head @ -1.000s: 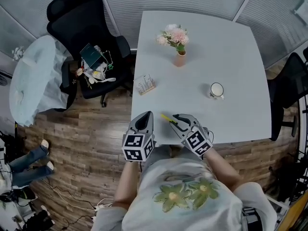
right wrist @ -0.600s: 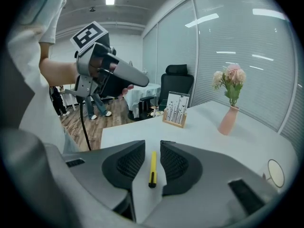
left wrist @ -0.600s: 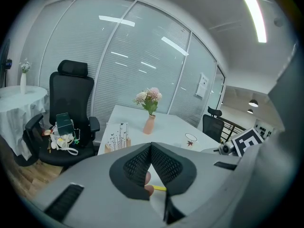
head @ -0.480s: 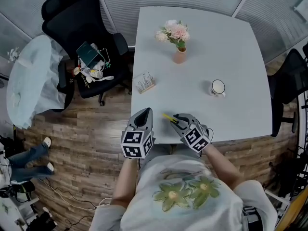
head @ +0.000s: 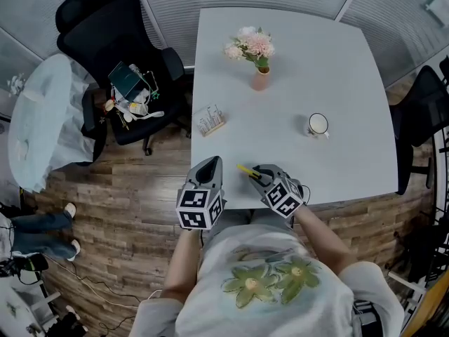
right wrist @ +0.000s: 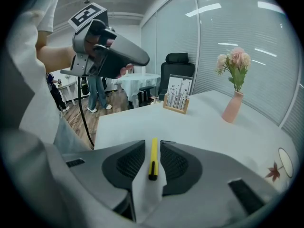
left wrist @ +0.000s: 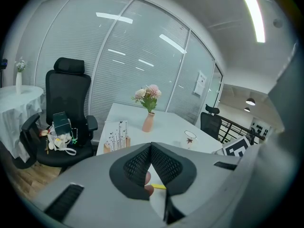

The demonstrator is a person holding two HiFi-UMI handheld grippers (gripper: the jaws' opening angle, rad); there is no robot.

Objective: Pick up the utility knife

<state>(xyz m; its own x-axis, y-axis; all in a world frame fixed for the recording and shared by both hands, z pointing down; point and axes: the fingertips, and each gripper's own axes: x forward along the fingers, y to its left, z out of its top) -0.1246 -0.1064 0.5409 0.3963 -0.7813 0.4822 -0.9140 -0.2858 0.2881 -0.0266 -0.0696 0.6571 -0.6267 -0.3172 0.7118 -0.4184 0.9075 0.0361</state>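
We note the right gripper (right wrist: 152, 145) clenched on the yellow utility knife (right wrist: 153, 161), which lies lengthwise between the jaws with its tip poking out over the near edge of the white surface (head: 344, 83). The left gripper (left wrist: 151, 148) is closed on nothing, jaw tips meeting, just beside the right one. Farther out we log a mug (head: 317, 127), a card stand (head: 211, 121) and a vase of flowers (head: 260, 79), all well apart from the knife.

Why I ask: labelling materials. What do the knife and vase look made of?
The knife looks plastic: smooth, evenly yellow body, black end. The vase is probably ceramic: opaque pink, matte surface; painted plastic is possible.
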